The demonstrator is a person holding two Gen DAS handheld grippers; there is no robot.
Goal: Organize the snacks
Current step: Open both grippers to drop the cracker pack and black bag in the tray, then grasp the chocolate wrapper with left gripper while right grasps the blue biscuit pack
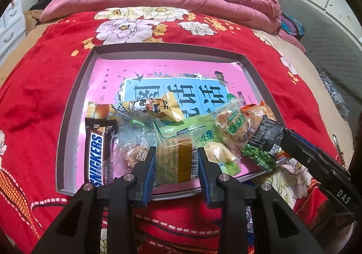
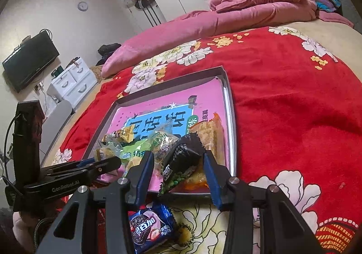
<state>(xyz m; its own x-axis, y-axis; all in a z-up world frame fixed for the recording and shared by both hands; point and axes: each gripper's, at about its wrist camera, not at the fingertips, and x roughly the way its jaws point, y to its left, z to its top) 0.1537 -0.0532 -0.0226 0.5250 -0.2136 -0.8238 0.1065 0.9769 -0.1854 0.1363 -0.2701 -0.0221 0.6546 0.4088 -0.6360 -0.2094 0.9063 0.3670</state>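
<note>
We've got the right gripper [image 2: 179,169] with its fingers closed onto the black green-pea packet [image 2: 181,161] at lower centre of the right wrist view, the packet sitting over the near edge of the pink-lined tray [image 2: 228,104], its long axis slanting from lower left up to upper right, serrated end pointing into the tray. In the left wrist view the left gripper [image 1: 177,164] has its fingers narrow around a clear gold-banded snack pack [image 1: 174,161] lying lengthwise between them. One blue Oreo packet [image 2: 150,228] lies on the bed below the right fingers, so we judge that hand nearer to it.
</note>
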